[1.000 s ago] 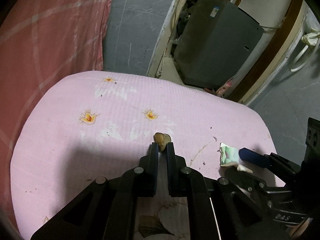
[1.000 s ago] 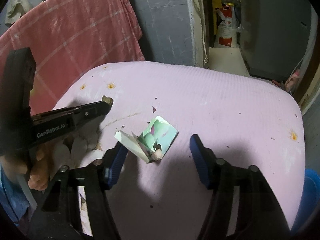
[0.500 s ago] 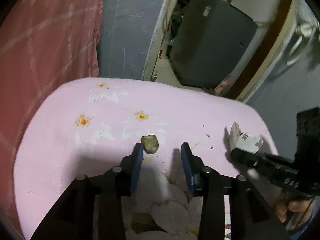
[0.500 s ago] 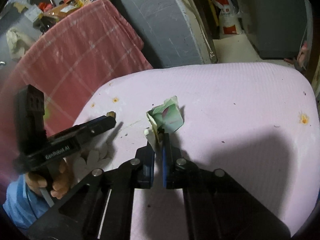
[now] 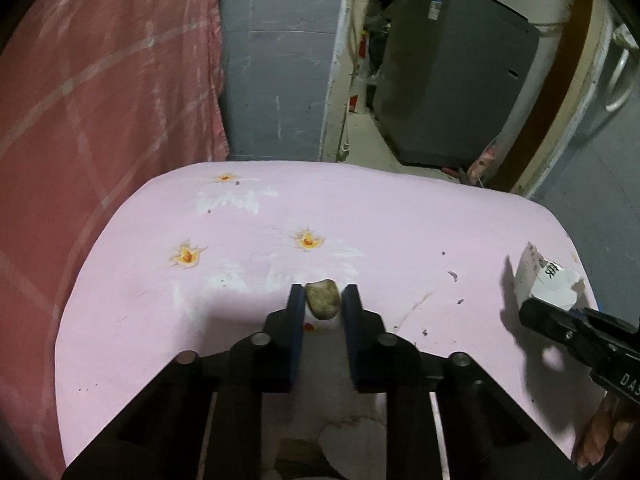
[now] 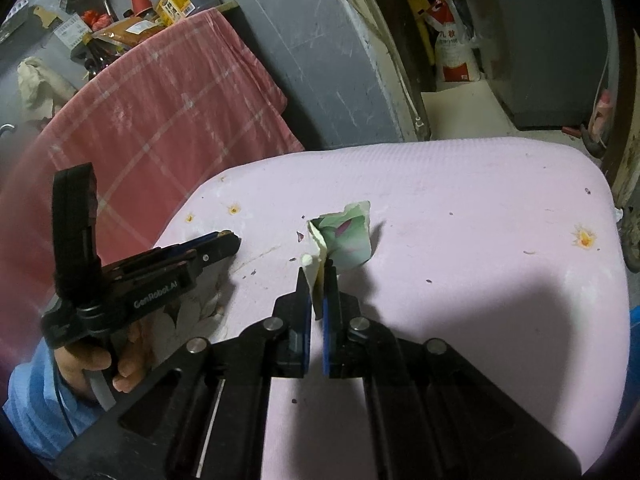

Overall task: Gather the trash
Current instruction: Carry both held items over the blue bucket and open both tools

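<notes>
- Pink table (image 5: 400, 240) carries scraps.
- Your left gripper (image 5: 323, 300) brackets the nut (image 5: 322, 300), fingers narrow; squeeze next.
- Your right gripper (image 6: 318, 280) pinches the wrapper (image 6: 346, 236); bin it.

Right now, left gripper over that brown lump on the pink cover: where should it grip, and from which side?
Grip the brown lump across its short width, coming straight ahead along the pink cover. It lies flat and rounded, and already sits between the left gripper fingers, which bracket it open. Whether the pads touch it is unclear.
</notes>
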`<state>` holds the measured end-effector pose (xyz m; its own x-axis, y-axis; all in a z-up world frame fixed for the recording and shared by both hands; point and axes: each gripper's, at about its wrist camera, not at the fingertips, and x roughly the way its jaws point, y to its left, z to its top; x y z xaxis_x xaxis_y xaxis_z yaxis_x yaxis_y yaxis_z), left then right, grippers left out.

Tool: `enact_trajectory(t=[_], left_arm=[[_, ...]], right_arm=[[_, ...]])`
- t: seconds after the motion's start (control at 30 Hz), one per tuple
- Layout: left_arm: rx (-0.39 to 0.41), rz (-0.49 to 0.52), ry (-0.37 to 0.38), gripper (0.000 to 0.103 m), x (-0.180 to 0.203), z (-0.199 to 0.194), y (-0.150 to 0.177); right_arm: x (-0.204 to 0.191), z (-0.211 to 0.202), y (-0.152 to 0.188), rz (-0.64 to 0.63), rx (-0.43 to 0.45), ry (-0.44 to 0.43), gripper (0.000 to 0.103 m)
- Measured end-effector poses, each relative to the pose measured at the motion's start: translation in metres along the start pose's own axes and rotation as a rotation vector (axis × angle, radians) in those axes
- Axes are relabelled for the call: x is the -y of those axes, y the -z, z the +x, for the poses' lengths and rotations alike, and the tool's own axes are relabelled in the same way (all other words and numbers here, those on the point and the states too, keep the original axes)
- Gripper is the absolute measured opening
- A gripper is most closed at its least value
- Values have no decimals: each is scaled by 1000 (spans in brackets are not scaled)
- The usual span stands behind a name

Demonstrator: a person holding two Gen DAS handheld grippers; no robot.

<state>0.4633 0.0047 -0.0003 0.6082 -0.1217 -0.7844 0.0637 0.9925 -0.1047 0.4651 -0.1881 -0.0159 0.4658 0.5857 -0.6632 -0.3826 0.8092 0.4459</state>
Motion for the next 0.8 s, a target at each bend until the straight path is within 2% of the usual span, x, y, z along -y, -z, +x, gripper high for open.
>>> enact_trajectory(t=[0.13,0.23,0.37,0.57,0.8], left_arm=[[8,-23,31,14,-8,-4,-1],[34,-45,52,14,-12,-11,0],[161,-81,84,14,-13,-40,10],[345,-121,108,14,1,-76,36],[491,-94,175,14,52,-118,48]], right_arm=[[-4,-10,2,-29,34,18,4],[-6,-25,5,-48,96,19,4],[-9,-49,11,-71,209,35,4],[-25,-90,25,-155,385,133,4],[-22,-155,50,-180,629,256,4]])
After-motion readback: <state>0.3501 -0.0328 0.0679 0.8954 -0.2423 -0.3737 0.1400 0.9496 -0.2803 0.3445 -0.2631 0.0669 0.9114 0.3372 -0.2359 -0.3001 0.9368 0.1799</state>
